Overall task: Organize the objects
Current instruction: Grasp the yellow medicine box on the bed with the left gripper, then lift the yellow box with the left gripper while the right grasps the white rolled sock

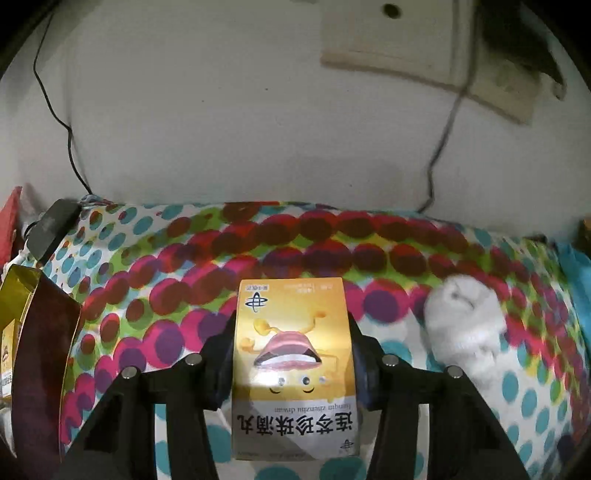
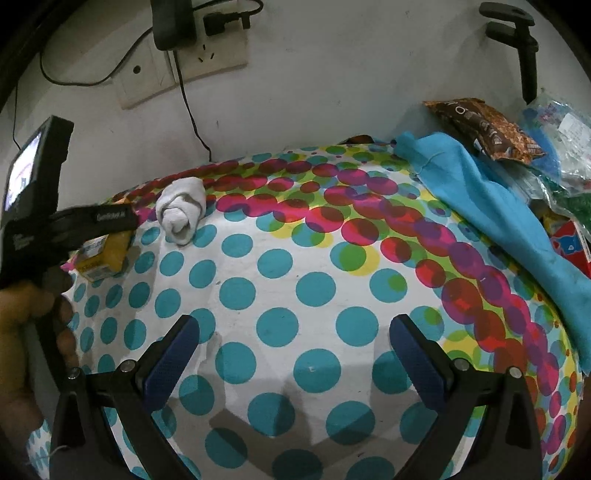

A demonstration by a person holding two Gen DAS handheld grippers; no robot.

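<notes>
Left tool (image 1: pixel 293 347): clenching on the yellow medicine box (image 1: pixel 293 369), fingers (image 1: pixel 218 354) pressing both long sides; box lying face up between them, print upside down toward the camera, resting on the polka-dot cloth (image 1: pixel 258 251) covering the table. Seen from the right wrist, left tool (image 2: pixel 110 225) sitting over the same medicine box (image 2: pixel 101 254), with a hand (image 2: pixel 33 314) gripping its handle.

Just right of the left tool: rolled white sock (image 1: pixel 465 325), lying apart from the box, blurring slightly.

Far left of the left tool: gold-lined dark red carton (image 1: pixel 40 332), standing open at the table edge. Beyond it: black adapter (image 1: pixel 51 229) with a cable (image 1: pixel 55 110) running up the wall.

Right tool (image 2: pixel 291 350): released, blue-padded fingers (image 2: pixel 170 354) spreading wide, nothing between them, hovering over bare polka-dot cloth (image 2: pixel 314 280).

Ahead and left of the right tool: rolled white sock (image 2: pixel 181 214), lying near the far table edge.

Ahead and right of the right tool: blue cloth (image 2: pixel 498 206) draping along the table's side; brown snack packet (image 2: pixel 484 129) lying atop it; clear plastic bags (image 2: pixel 561 155) piling beyond.

Behind, on the wall: socket plate (image 2: pixel 184 62) holding a black plug (image 2: pixel 173 22).
</notes>
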